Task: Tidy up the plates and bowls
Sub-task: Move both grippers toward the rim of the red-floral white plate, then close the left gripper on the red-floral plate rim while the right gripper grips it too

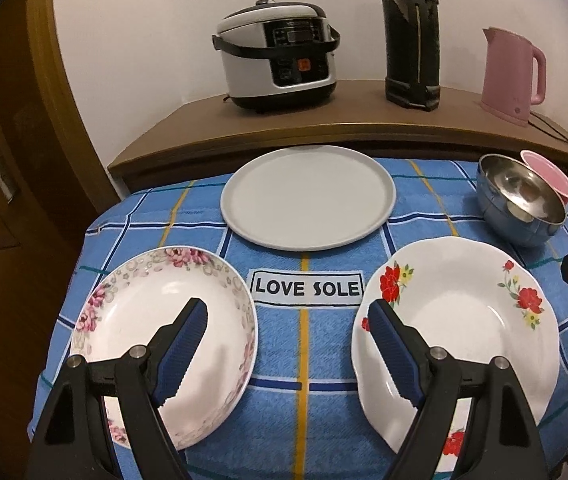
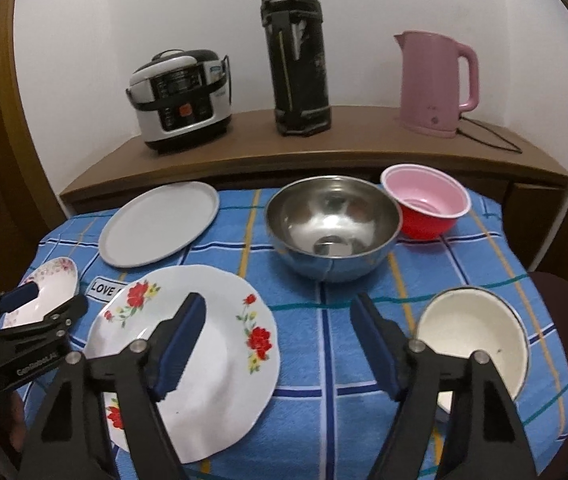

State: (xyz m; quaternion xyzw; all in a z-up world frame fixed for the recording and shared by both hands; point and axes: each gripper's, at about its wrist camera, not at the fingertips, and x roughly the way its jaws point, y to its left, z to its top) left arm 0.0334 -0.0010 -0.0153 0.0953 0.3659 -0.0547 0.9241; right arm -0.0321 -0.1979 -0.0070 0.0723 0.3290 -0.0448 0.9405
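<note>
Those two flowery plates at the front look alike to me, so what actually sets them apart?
The red-flower plate has a few separate sprays of bright red blooms, while the pink-flower plate has a pale pink and grey band running round its rim. The red-flower plate's edge is wavy; the pink-flower plate's edge is a smooth circle. Both are white, shallow, empty and lie flat on the blue checked cloth.

Steel bowl (image 2: pixel 331 226) behind flowered plate (image 2: pixel 188 356), beside flat plate (image 2: pixel 160 222).
</note>
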